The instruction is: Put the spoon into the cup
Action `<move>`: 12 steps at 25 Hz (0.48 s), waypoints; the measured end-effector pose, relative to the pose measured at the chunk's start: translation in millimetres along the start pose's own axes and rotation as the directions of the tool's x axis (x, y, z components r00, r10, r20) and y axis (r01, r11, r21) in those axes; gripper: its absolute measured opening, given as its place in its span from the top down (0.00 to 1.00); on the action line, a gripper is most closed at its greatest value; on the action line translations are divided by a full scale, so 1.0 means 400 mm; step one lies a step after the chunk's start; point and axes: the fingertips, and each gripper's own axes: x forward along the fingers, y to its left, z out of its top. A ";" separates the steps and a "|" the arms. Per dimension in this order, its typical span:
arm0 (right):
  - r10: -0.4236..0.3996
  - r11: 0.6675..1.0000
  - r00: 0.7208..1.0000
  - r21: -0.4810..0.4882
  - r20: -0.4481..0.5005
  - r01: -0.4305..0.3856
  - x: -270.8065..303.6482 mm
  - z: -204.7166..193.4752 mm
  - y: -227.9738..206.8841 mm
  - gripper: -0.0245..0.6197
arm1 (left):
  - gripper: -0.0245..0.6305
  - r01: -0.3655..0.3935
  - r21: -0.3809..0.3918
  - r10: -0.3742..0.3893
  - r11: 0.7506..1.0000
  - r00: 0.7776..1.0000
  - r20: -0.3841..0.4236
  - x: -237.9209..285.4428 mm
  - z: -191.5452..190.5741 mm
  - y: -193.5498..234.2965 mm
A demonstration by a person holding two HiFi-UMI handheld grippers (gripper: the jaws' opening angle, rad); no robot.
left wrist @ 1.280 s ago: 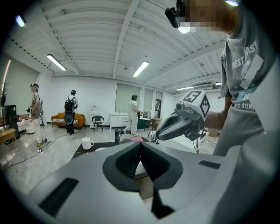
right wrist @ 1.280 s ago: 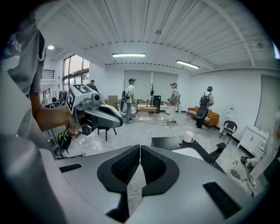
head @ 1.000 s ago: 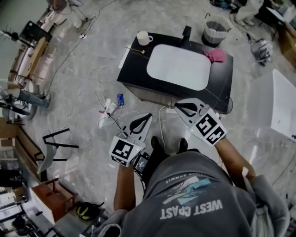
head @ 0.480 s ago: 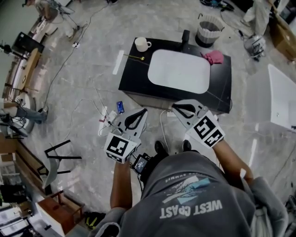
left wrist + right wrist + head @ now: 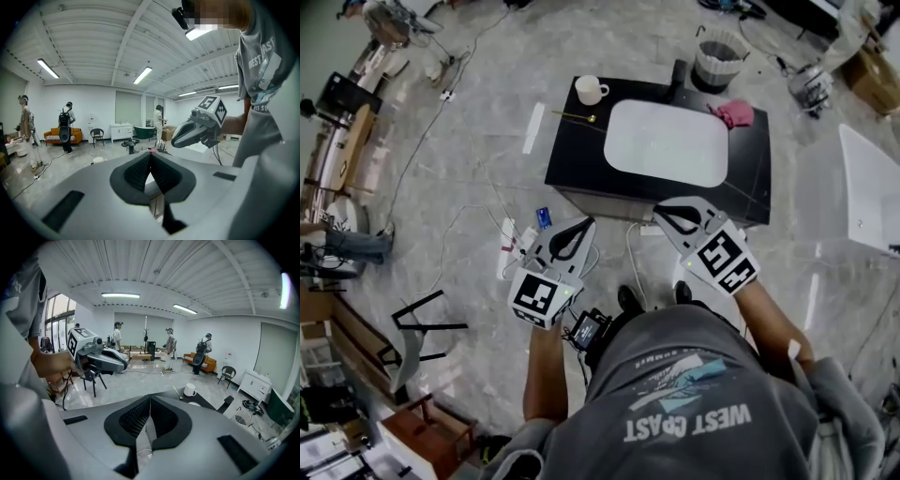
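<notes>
A white cup (image 5: 592,90) stands on the far left corner of a low black table (image 5: 572,159). Just right of the cup, a thin gold spoon (image 5: 577,117) lies on the black top. The right gripper view shows the cup (image 5: 190,390) and spoon (image 5: 177,393) well ahead. My left gripper (image 5: 580,226) is over the floor in front of the table, its jaws shut and empty. My right gripper (image 5: 667,217) hovers at the table's near edge, also shut with nothing in it. Each gripper view shows the other gripper: the right one (image 5: 174,142) and the left one (image 5: 125,366).
A white mat (image 5: 666,142) covers the table's middle, with a pink cloth (image 5: 733,113) and a black object (image 5: 678,70) at the back. A power strip and cables (image 5: 518,240) lie on the floor by my left gripper. A ribbed basket (image 5: 716,58) and a white table (image 5: 867,202) stand nearby. Several people stand far off.
Both grippers have drifted a little over the floor in front of the table, the left one leftwards in the view. Their jaws stayed shut. The cup and spoon have not moved on the table.
</notes>
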 end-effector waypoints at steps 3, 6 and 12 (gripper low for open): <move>-0.009 1.000 1.000 -0.004 -0.001 0.009 0.022 0.015 0.026 0.91 | 0.96 0.013 0.005 -0.013 1.000 1.000 0.012 -0.029 -0.010 0.017; -0.025 1.000 1.000 -0.011 0.006 0.025 0.042 0.037 0.050 0.91 | 0.96 0.028 0.007 -0.028 1.000 0.999 0.019 -0.062 -0.022 0.031; -0.038 0.999 0.999 -0.035 0.006 0.038 0.063 0.070 0.092 0.91 | 0.96 0.049 0.006 -0.049 0.999 0.999 0.014 -0.091 -0.052 0.064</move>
